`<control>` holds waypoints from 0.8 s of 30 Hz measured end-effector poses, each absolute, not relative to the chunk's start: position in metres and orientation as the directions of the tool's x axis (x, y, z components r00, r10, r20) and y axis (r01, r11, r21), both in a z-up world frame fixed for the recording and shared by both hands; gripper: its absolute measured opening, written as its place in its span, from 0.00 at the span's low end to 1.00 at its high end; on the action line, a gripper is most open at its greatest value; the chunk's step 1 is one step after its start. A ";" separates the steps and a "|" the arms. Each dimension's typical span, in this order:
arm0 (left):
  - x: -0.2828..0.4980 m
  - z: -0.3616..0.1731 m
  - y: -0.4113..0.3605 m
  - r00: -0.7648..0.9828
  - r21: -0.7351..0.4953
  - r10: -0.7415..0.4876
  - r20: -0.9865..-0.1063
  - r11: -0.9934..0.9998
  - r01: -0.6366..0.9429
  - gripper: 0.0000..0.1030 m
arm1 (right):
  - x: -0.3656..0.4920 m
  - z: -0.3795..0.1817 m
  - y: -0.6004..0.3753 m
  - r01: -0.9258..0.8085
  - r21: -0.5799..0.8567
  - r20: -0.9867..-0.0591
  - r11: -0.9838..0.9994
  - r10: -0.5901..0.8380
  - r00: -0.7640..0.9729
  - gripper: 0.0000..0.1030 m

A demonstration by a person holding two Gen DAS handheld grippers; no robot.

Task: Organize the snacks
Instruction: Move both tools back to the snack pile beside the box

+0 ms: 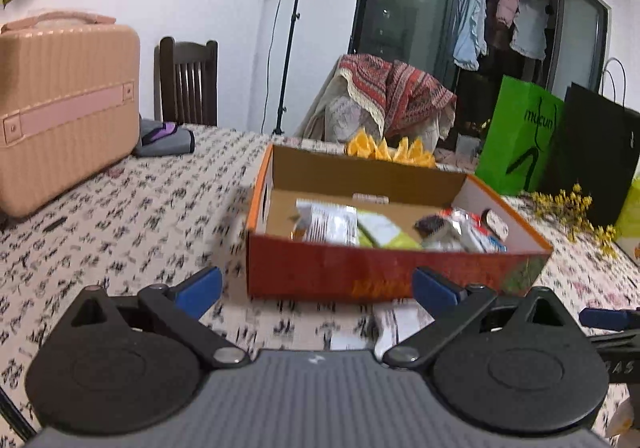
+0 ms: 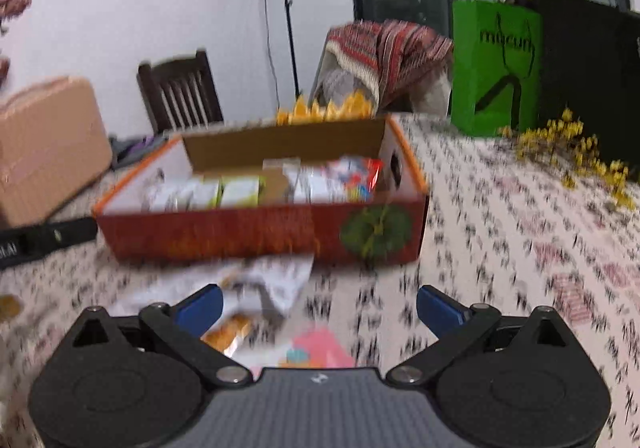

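With both jaws wide open and empty, we judge the white snack packet (image 2: 264, 288) light, crinkly, slippery; pinch its sealed edge.

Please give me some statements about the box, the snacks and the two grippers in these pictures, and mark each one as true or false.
1. The box already holds several snack packets. True.
2. The left gripper is shut on a snack. False: its jaws stand wide apart and hold nothing.
3. Snack packets lie on the table in front of the box, near the right gripper. True: a white packet and a pink packet.
4. The green bag lies inside the box. False: it stands upright on the table behind the box.
5. The right gripper is open. True.
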State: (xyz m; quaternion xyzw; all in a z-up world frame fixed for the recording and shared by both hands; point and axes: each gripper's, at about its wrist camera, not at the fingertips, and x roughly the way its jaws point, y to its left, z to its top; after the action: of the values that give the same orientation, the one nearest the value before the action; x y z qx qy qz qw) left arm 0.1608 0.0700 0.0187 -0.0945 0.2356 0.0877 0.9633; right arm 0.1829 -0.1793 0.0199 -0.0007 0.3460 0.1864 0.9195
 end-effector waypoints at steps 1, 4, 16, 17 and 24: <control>0.158 0.016 0.070 0.872 -0.141 0.120 -0.475 0.967 -0.210 1.00 | 0.180 0.015 -0.179 -0.350 0.124 -0.651 0.929 0.343 0.678 1.00; 0.151 0.006 0.069 0.862 -0.147 0.104 -0.497 0.968 -0.201 1.00 | 0.172 0.003 -0.177 -0.364 0.126 -0.680 0.923 0.348 0.646 1.00; 0.133 -0.017 0.074 0.866 -0.183 0.051 -0.497 0.970 -0.162 1.00 | 0.168 -0.013 -0.153 -0.417 0.086 -0.733 0.905 0.341 0.589 1.00; 0.133 -0.019 0.076 0.864 -0.191 0.048 -0.500 0.968 -0.165 1.00 | 0.167 -0.015 -0.152 -0.415 0.076 -0.727 0.907 0.335 0.599 1.00; 0.135 -0.026 0.085 0.863 -0.249 0.003 -0.505 0.957 -0.149 1.00 | 0.167 -0.015 -0.161 -0.385 0.102 -0.704 0.917 0.340 0.624 0.88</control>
State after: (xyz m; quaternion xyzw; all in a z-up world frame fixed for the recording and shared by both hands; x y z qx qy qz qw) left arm 0.1354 0.0853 -0.0262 -0.1409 0.2586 0.0397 0.9548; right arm 0.1667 -0.1608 -0.0147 -0.0291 0.3841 0.2012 0.9006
